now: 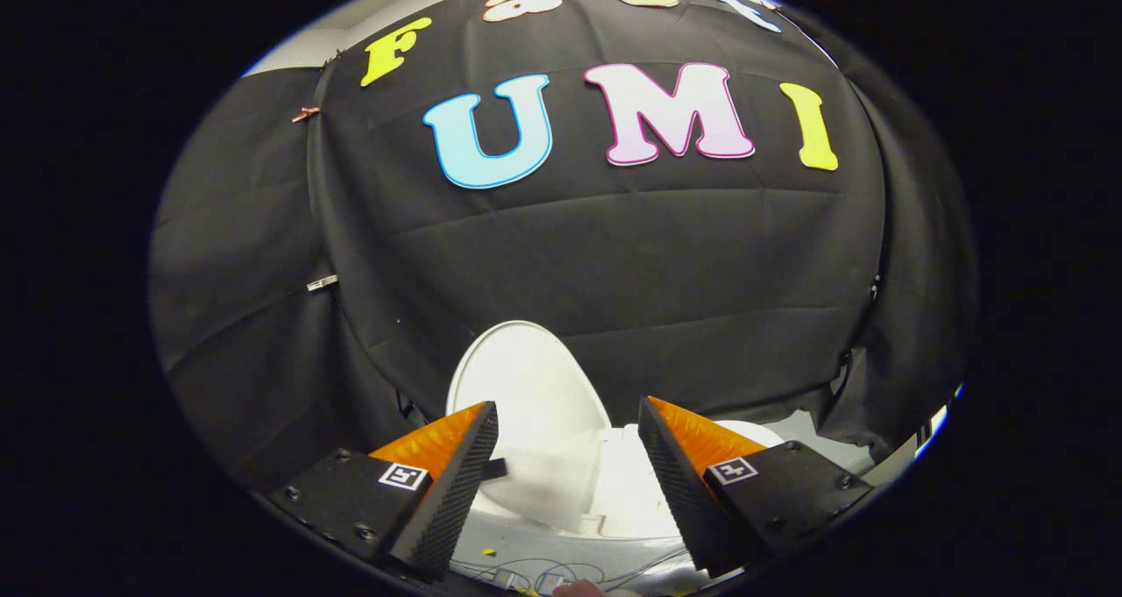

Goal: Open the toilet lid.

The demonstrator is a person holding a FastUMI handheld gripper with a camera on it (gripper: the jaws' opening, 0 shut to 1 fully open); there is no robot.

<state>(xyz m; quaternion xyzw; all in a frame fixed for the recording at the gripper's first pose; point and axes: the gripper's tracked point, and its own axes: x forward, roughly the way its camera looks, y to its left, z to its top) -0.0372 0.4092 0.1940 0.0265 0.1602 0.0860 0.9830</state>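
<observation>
The white toilet lid (530,395) stands raised, leaning back toward the black cloth wall just ahead of my fingers. Below it the white seat and bowl (614,492) show between the fingers. My gripper (568,417) is open, with its orange-and-black fingers (456,461) spread wide on either side of the toilet. Nothing is held between them. A small dark tab (495,468) pokes out beside the left finger near the lid's edge.
The black cloth wall (614,264) hangs close behind the toilet. A white floor or base with thin cables (543,571) lies under the fingers. A pale gap (815,426) shows to the right of the toilet, under the cloth.
</observation>
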